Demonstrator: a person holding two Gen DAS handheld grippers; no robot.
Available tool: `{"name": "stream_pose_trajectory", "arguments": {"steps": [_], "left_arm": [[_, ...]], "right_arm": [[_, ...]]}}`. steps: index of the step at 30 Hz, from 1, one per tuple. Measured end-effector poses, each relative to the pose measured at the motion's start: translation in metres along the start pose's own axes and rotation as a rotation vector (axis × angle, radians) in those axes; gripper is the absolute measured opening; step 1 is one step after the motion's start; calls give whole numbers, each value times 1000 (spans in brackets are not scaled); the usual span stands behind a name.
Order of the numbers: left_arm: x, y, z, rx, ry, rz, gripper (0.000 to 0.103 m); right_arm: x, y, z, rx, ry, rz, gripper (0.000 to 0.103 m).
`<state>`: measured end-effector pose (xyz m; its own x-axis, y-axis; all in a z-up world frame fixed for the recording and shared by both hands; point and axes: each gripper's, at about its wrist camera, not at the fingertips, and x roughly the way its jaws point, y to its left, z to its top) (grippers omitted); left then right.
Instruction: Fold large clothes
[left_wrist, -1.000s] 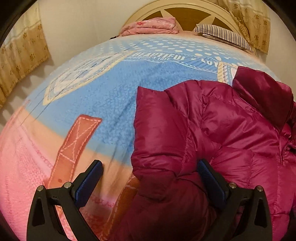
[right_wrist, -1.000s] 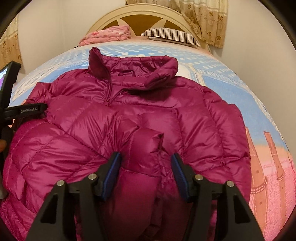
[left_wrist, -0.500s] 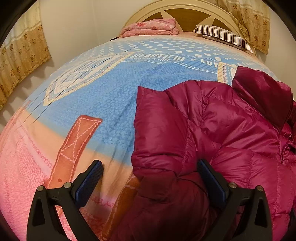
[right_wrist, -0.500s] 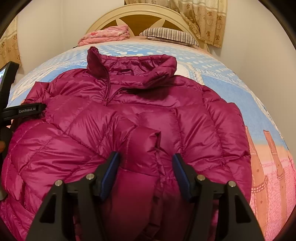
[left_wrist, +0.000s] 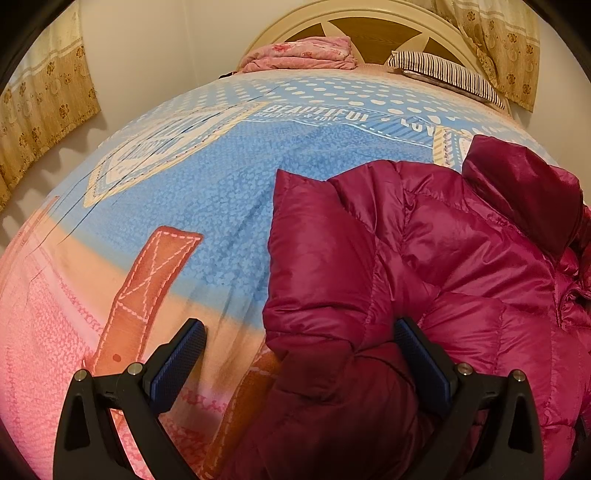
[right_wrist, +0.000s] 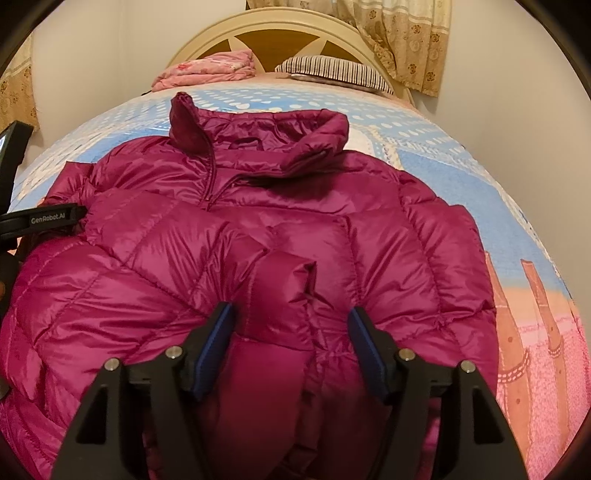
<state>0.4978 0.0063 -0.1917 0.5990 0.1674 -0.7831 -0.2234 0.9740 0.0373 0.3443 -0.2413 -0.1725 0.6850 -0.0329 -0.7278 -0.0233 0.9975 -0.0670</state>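
On the bed, over a bedspread (left_wrist: 229, 192) printed in blue and pink, a magenta down jacket (right_wrist: 258, 236) lies front up with its collar toward the headboard (right_wrist: 280, 29). Both sleeves are folded in over the chest. The right tongs (right_wrist: 290, 332) stand partly apart around a puffy fold of sleeve at the jacket's lower middle (whether the blue pads actually pinch the fabric cannot be told). The left tongs (left_wrist: 299, 354) gape wide at the jacket's edge: one finger sits over the bare bedspread, the other against the quilted fabric, with the sleeve's fold between them but not clamped. In the right wrist view the left tool's black body shows beside the jacket's shoulder. A folded pink blanket (left_wrist: 306, 51) and a striped pillow (right_wrist: 332, 72) rest by the headboard, near patterned curtains (right_wrist: 402, 40).
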Motion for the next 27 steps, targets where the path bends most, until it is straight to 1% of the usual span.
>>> {"name": "stream_pose_trajectory", "arguments": {"steps": [7,11,21,26,27], "left_arm": [[0,4,-1,-13,13,-35,102],[-1,2,-1,-3,5,-22,102],[-1,1,-2,-5,6,-26,102],[0,3,-1,-6,18,-35,102],[-1,4,0,2,25,-36,102]], "right_arm": [[1,-1,1,7,9,6,69],[1,-1,1,6,7,4,69],[1,-1,1,6,8,2,70],[1,-3,3,12,19,12,70],[-1,-4,4,10,27,14,71]]}}
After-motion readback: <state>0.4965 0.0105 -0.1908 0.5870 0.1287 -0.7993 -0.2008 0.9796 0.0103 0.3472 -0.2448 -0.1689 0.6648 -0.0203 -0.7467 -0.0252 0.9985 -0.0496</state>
